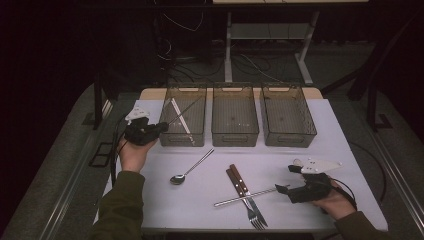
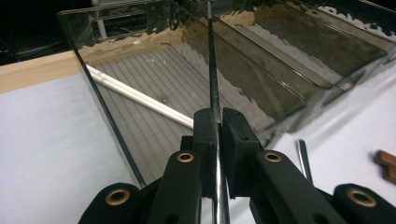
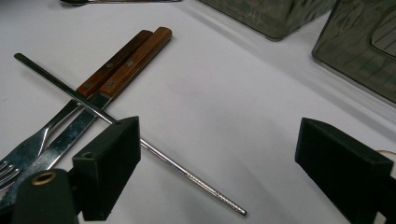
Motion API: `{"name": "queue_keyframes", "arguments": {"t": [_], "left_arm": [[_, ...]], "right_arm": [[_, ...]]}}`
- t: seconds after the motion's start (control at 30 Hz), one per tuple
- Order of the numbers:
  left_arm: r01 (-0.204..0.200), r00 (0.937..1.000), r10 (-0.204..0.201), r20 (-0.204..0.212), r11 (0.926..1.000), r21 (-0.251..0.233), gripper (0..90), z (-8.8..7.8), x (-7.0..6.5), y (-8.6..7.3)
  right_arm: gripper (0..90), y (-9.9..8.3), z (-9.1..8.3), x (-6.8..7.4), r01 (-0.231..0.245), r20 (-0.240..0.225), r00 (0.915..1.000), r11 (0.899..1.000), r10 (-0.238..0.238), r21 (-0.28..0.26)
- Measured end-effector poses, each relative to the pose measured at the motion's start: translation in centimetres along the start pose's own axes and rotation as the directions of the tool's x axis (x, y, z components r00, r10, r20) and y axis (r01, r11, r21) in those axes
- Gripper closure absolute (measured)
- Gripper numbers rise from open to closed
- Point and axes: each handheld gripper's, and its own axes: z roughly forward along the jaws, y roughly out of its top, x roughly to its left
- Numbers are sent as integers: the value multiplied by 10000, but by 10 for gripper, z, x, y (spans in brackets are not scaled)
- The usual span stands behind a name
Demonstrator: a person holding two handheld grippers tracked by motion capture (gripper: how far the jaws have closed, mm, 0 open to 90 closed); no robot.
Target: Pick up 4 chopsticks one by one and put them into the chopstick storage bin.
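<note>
Metal chopstick [image 2: 214, 79] clamped in left gripper [image 2: 217, 122] jaws | over smoky bin [image 2: 140, 135]

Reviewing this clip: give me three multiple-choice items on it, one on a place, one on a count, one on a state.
1. Where is the white chopstick?
A left smoky plastic bin
B middle bin
C table

2. How many wooden-handled forks lie on the white table?
A one
B two
C three

3. The left tongs are:
A open
B shut on a thin metal chopstick
C shut on a spoon

Answers: 1 A, the stick lies slanted on that bin's floor. 2 B, two brown handles lie side by side. 3 B, the pads pinch the thin rod.
</note>
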Motion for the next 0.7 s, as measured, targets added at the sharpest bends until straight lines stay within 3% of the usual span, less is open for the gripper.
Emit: {"name": "queue_keyframes", "arguments": {"t": [0.33,0.47,0.7], "left_arm": [[216,9996,-210,-213,9993,313,840,28,13,22],[219,9989,-192,-435,9979,614,840,40,16,26],[619,9967,-557,-590,9921,1094,840,61,20,23]], "right_arm": [[140,0,0,0,-1,-17,10000,10000,1,-12],[140,0,0,0,-8,-28,10000,10000,8,-26],[141,0,-1,0,-13,-50,10000,10000,13,-45]]}}
